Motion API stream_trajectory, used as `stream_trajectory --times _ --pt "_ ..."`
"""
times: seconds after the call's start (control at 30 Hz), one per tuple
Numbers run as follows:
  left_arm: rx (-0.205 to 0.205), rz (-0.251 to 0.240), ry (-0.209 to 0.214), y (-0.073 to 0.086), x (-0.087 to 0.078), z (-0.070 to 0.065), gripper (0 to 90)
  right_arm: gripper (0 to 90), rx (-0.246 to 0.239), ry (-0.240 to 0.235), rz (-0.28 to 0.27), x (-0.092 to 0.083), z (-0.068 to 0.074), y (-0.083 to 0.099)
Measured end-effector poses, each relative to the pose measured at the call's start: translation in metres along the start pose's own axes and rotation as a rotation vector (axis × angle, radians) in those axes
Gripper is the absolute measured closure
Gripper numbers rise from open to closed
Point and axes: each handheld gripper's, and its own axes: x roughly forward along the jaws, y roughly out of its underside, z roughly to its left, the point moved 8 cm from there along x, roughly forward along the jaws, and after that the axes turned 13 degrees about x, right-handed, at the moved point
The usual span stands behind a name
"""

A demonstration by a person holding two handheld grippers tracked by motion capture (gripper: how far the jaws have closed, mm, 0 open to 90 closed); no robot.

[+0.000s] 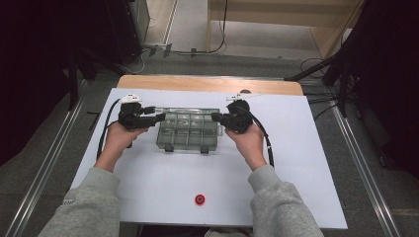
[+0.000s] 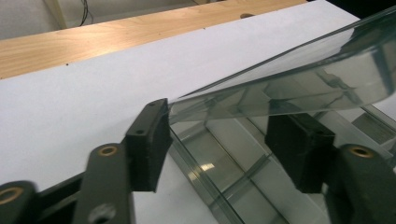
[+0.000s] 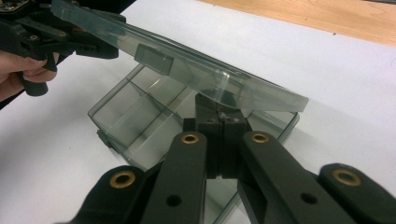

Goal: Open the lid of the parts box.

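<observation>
A clear plastic compartment box [image 1: 188,131] sits mid-table on the white sheet, its hinged lid [image 3: 187,70] lifted at a slant. My left gripper [image 1: 160,117] is at the box's left end. In the left gripper view it [image 2: 224,149] stands open, one pad [image 2: 149,144] outside the box wall and the other inside, with the raised lid [image 2: 303,79] passing just above them. My right gripper [image 1: 215,117] is at the box's right end. Its jaws [image 3: 224,119] are shut together, tips up against the lid's underside over the box's end compartment.
A small red round object [image 1: 199,199] lies near the table's front edge, between the person's grey sleeves. A bare wooden strip [image 1: 207,84] runs along the far edge of the table. Cables trail from both grippers.
</observation>
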Motion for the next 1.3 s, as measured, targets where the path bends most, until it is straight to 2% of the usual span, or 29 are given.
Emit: stream_trajectory --times 0.03,0.07,0.13,0.3,0.37,0.8,1.1,1.23,1.3 --pt "-0.003 0.002 0.003 0.0 0.0 0.0 40.9 90.0 0.004 0.003 0.0 0.0 0.0 0.0" --pt "-0.003 0.004 -0.001 0.0 0.001 0.001 45.8 90.0 0.004 0.003 0.0 0.0 -0.001 0.0" --pt "-0.001 0.0 0.008 -0.001 0.002 0.0 50.1 90.0 0.003 0.004 -0.001 0.001 -0.001 0.001" --pt "0.013 -0.006 -0.003 -0.004 0.003 0.0 56.4 90.0 -0.003 0.013 -0.001 0.0 -0.002 0.002" --pt "0.001 -0.014 -0.003 -0.005 0.003 0.002 59.8 90.0 -0.003 0.014 -0.001 0.0 -0.003 0.003" --pt "0.006 -0.013 -0.012 -0.004 0.004 0.002 60.3 86.4 -0.007 0.016 0.0 -0.002 -0.008 0.007" --pt "0.003 -0.008 -0.012 -0.004 0.004 0.003 60.3 80.3 -0.005 0.017 0.0 -0.004 -0.017 0.011" --pt "0.004 -0.005 -0.014 -0.004 0.004 0.003 60.2 73.8 -0.003 0.021 -0.009 -0.002 -0.024 0.012" --pt "0.003 -0.004 -0.014 -0.004 0.004 0.003 60.2 67.6 -0.005 0.007 -0.02 0.001 -0.026 0.011"
